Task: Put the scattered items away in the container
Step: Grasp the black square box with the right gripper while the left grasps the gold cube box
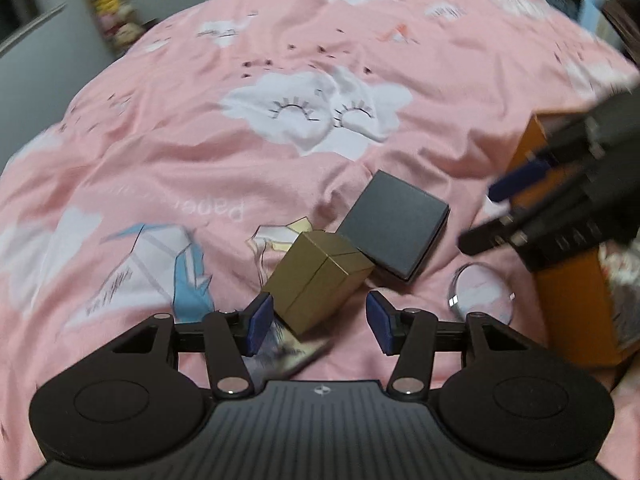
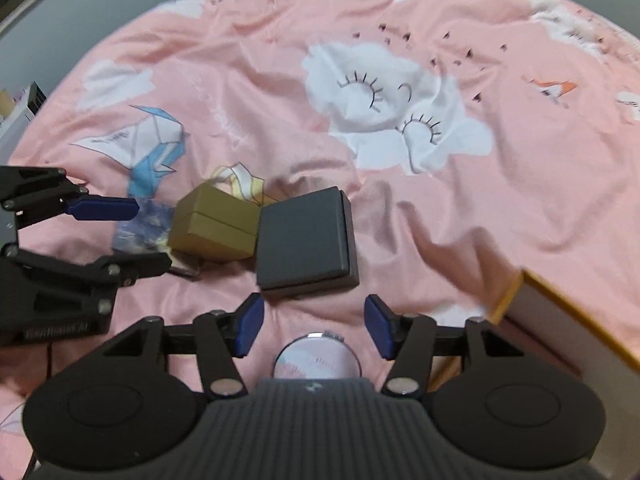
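Hovering with pads apart and empty, the left tongs (image 1: pixel 320 318) straddle a gold box (image 1: pixel 318 282) tilted on a card mid-bed; squeezing its slanted faces could squirt it aside. The right tongs (image 2: pixel 314 326), also apart, hang over a round tin (image 2: pixel 316 358) beside the orange container (image 2: pixel 560 320).

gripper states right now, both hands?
Left tongs: open, empty, pads either side of the gold box, not pressing it.
Right tongs: open, empty, over the round tin.
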A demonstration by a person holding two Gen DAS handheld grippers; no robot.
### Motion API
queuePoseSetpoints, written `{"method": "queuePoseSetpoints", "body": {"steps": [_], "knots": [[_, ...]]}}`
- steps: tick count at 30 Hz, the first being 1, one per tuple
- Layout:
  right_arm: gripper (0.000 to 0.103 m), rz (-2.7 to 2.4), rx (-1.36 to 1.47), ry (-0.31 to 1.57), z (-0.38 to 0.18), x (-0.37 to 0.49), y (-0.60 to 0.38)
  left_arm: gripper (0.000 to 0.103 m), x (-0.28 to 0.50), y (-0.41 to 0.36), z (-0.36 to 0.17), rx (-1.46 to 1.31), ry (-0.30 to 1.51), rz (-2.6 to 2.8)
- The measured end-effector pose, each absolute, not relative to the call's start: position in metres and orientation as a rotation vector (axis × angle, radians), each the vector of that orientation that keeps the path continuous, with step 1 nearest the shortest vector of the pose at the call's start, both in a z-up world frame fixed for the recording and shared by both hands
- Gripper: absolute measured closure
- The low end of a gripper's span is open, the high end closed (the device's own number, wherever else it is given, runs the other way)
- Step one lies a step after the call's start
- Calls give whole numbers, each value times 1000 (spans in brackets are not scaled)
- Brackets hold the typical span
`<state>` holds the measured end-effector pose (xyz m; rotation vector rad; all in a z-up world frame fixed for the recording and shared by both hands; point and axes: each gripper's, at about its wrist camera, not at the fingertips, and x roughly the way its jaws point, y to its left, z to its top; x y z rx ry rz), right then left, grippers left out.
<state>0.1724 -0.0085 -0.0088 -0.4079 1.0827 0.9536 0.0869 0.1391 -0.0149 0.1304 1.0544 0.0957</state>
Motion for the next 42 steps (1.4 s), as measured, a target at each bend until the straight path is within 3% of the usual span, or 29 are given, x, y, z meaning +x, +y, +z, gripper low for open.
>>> {"method": "queuePoseSetpoints", "body": {"steps": [10, 21, 26, 29, 42], "knots": [[43, 955, -434, 1213, -45, 209, 34, 41, 117, 145, -42, 256, 1096, 13], [29, 975, -329, 1347, -75, 221, 48, 34, 126, 149, -51, 258, 1089, -7], [54, 989, -272, 1308, -56, 215, 34, 42, 117, 147, -40, 215, 1076, -45], [62, 1006, -219, 1304, -45, 209, 22, 45, 111, 145, -34, 167, 1065, -72], [65, 1001, -407, 1052, -23, 151, 4, 46, 101, 116, -36, 517, 1056, -91]]}}
